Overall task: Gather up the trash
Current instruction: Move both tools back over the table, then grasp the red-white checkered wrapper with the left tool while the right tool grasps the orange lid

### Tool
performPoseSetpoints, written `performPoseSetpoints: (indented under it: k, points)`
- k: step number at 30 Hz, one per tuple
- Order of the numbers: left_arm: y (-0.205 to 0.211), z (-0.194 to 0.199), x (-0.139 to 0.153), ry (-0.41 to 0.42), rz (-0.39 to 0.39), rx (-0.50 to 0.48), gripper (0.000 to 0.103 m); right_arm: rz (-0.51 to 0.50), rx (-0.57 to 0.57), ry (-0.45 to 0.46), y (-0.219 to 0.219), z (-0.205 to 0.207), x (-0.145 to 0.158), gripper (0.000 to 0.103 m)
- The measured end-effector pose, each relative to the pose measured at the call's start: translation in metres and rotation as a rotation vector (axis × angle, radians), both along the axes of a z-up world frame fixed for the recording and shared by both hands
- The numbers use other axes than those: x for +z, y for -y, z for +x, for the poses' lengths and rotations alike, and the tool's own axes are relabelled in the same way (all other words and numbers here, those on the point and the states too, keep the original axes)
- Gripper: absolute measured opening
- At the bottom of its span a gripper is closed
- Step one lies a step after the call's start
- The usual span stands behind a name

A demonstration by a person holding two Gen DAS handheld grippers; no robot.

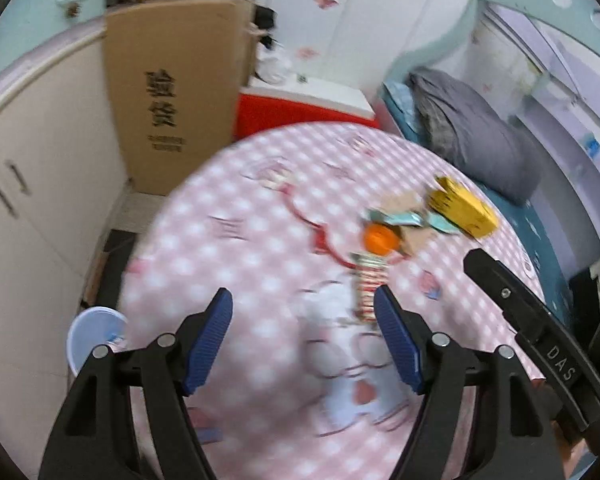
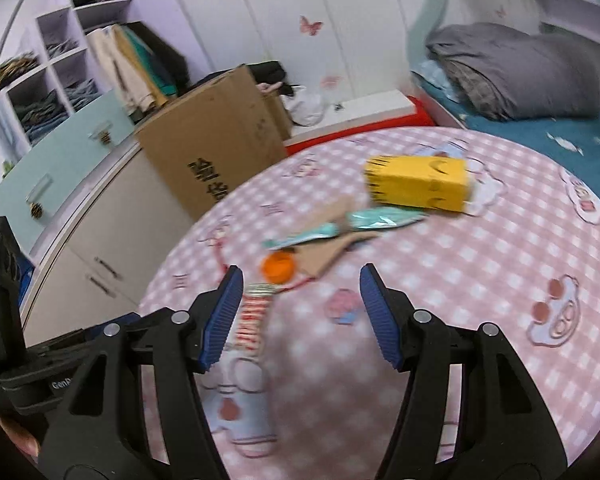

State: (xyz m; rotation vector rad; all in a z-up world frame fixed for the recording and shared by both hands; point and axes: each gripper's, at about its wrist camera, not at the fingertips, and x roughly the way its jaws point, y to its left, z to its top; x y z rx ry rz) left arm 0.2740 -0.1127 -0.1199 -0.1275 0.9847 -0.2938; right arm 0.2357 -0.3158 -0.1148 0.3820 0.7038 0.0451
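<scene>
Trash lies in a cluster on a round table with a pink checked cloth: a yellow carton, teal wrappers, a brown cardboard scrap, an orange bottle cap and a red-and-white wrapper. My left gripper hovers over the cloth in front of the trash, jaws apart with nothing between them. My right gripper is open too, empty, its left finger beside the red-and-white wrapper. Both views are motion-blurred.
A tall cardboard box leans against a cream cabinet left of the table. A white-blue bin stands on the floor below the table's edge. A bed with a grey pillow lies to the right.
</scene>
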Motion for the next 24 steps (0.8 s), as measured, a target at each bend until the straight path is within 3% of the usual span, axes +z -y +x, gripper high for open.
performPoseSetpoints:
  k: [12,14,17,18,24]
  points:
    - [0.066,0.016,-0.028,-0.017,0.130,-0.091,0.069,0.036,-0.027,-0.042,0.033,0.000,-0.019,0.060]
    - [0.070,0.015,-0.031,-0.015,0.158,-0.113,0.060,0.040,-0.020,-0.046,0.032,0.002,-0.020,0.060]
    - [0.071,0.015,-0.034,-0.011,0.177,-0.146,0.027,0.042,-0.010,-0.048,0.030,0.006,-0.019,0.058]
    - [0.071,0.016,-0.034,-0.019,0.169,-0.160,0.018,0.044,-0.003,-0.050,0.028,0.008,-0.018,0.051]
    - [0.039,0.017,-0.016,0.019,0.050,-0.118,0.014,0.024,0.073,-0.063,0.001,0.026,-0.013,0.045]
